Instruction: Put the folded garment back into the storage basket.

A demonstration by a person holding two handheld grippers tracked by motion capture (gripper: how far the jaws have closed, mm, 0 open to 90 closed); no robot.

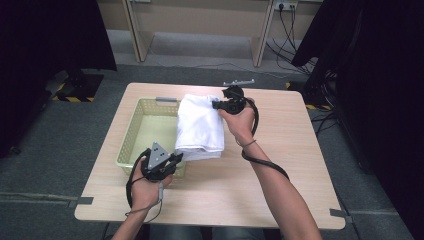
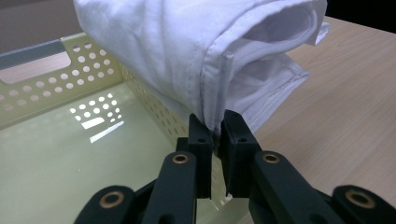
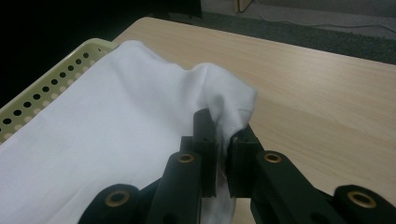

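A folded white cloth (image 1: 200, 127) lies over the right rim of a pale yellow perforated basket (image 1: 131, 135) and partly on the wooden table (image 1: 280, 170). My left gripper (image 1: 176, 159) is at the cloth's near end, shut on its hem (image 2: 215, 128). In the left gripper view the folded cloth (image 2: 187, 51) hangs above the basket's inside (image 2: 56, 158). My right gripper (image 1: 216, 105) is at the cloth's far end, shut on a bunched corner (image 3: 224, 105). The cloth (image 3: 93, 140) spreads toward the basket rim (image 3: 51, 81) in the right gripper view.
The basket holds nothing that I can see. Bare tabletop (image 1: 295, 135) lies to the right of the cloth and along the near edge. Black curtains (image 1: 380, 75) and cables (image 1: 290, 45) stand beyond the table, with desk legs (image 1: 260, 40) behind.
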